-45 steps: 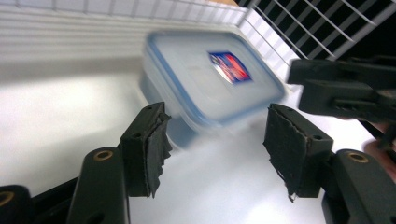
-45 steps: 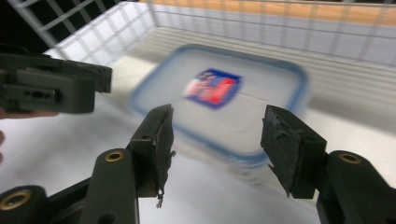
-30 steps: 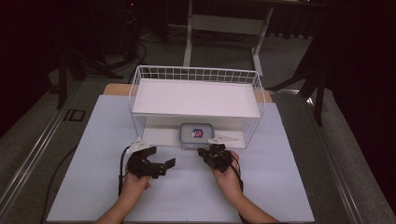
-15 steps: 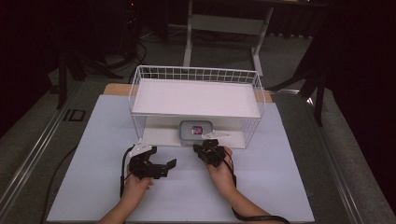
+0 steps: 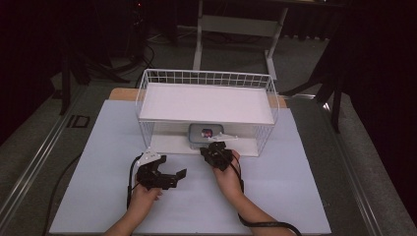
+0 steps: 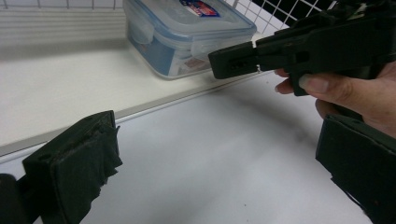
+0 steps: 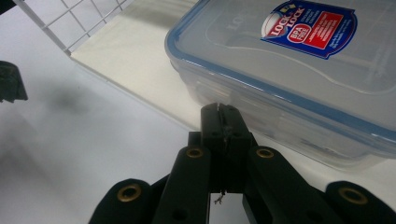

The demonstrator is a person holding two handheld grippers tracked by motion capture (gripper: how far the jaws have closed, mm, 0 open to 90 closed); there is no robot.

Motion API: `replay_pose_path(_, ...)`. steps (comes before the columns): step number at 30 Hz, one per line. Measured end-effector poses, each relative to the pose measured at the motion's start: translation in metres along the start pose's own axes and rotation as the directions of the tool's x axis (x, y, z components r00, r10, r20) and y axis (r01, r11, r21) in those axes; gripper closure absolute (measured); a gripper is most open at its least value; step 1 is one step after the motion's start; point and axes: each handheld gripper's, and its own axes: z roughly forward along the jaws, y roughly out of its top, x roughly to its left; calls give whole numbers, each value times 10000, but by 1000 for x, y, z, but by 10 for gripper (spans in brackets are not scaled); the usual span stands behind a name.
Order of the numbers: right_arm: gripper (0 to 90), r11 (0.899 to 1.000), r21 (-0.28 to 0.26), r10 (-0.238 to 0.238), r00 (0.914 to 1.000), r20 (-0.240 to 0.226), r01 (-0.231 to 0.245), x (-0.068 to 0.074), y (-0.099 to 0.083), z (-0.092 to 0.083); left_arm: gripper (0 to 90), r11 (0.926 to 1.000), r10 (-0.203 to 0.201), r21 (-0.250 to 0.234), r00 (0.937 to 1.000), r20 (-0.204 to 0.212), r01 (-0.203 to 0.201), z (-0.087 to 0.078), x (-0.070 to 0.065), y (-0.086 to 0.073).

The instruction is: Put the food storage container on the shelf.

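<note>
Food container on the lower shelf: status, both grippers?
Left gripper open, on the mat, holding nothing. Right gripper shut, empty, tip just short of the food container. Container lidded, on the rack's lower shelf. Nothing in the way.

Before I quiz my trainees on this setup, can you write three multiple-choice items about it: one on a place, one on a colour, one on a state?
1. Where is the plastic box?
A. on the rack's top shelf
B. on the rack's bottom shelf
C. on the white mat

2. What colour is the seal around the box lid?
A. blue
B. green
C. yellow

3. How do the jaws of the right gripper stand?
A. wide open
B. shut on the box
C. shut on nothing

Answers:
1 B, the high view shows the box under the top shelf of the wire rack.
2 A, the right gripper view shows a blue rim.
3 C, its jaws meet just short of the box.
</note>
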Motion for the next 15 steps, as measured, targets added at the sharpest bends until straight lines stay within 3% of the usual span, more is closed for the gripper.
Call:
replay_pose_path(8,897,9999,63,83,9998,196,-85,-3,3,7,3,9999,43,-112,9999,91,-42,0,-1,0)
replay_pose_path(15,890,9999,-97,-34,9999,-114,33,4,0,-1,3,9997,120,-205,9999,41,-119,-2,-3,1)
